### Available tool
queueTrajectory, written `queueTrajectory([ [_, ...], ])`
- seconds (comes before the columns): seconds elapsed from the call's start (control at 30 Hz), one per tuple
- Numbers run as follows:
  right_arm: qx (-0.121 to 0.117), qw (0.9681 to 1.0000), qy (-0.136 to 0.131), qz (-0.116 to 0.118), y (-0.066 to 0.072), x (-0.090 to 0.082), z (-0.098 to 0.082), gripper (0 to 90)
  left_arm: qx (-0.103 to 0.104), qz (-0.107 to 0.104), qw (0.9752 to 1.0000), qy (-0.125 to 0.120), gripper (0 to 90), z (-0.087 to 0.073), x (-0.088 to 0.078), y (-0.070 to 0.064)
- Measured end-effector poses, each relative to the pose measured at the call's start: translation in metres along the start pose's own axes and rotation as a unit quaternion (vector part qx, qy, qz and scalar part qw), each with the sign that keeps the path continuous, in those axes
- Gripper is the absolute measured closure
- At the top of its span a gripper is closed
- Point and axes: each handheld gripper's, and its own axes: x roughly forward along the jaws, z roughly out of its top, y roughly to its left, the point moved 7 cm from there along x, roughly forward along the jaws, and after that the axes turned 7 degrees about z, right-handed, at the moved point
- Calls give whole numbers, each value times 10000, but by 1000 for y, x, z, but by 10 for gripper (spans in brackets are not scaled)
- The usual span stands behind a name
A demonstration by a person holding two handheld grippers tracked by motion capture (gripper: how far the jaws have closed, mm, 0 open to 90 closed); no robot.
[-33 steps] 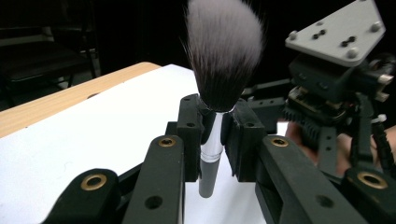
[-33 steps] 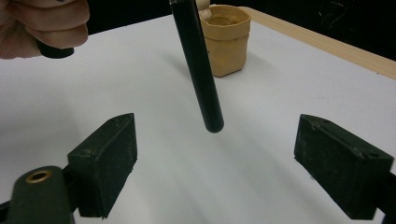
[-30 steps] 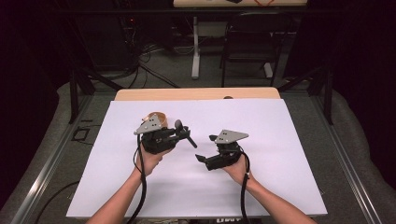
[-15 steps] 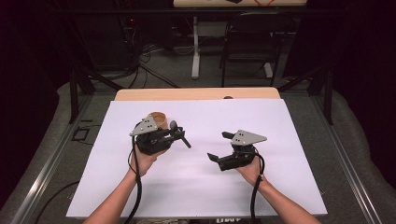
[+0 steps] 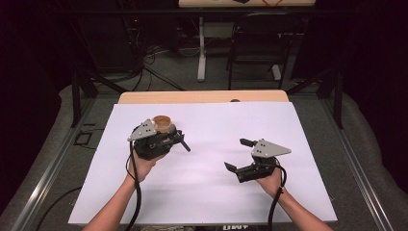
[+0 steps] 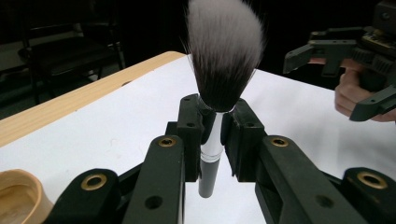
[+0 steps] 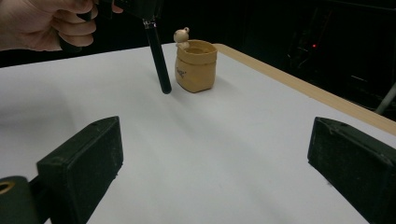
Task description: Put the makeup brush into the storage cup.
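My left gripper (image 5: 177,138) is shut on a makeup brush (image 6: 224,51), at the silver ferrule. The black and white bristles stand up between the jaws. In the high view the brush's black handle (image 5: 184,144) sticks out to the right of the gripper. Just behind it stands a small tan cup (image 5: 162,123) with a little bear figure on its rim (image 7: 182,35). My right gripper (image 5: 239,155) is at the right of the white mat. Its jaws have just been opening and stand wide apart, with nothing between them (image 7: 215,163).
A white mat (image 5: 211,192) covers the table, and a wooden strip (image 5: 202,97) runs along the far edge. Beyond the table are a dark chair (image 5: 262,45), table legs and floor cables. The left hand (image 7: 42,21) is at the top left of the right gripper view.
My right gripper has moved to the right, away from the left one, and its jaws stand a little wider. The left gripper with the brush has stayed nearly in place.
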Motion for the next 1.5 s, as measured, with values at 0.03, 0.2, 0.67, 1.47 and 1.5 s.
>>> queueTrajectory([
  [0.03,-1,10000,-11,-18,0,-4,-1,22,1,-7,10000,3,770,0,0,0],
  [0.2,2,9999,-73,-118,1,-23,-7,18,15,47,10000,30,770,0,-1,2],
  [0.67,197,9989,-184,-396,3,-62,-18,2,45,219,9997,119,770,-1,-9,11],
  [1.47,196,9992,-107,-325,8,-62,-22,0,114,458,9988,156,771,22,-23,45],
  [1.5,201,9992,-100,-321,8,-62,-23,0,111,477,9987,170,771,24,-23,46],
])
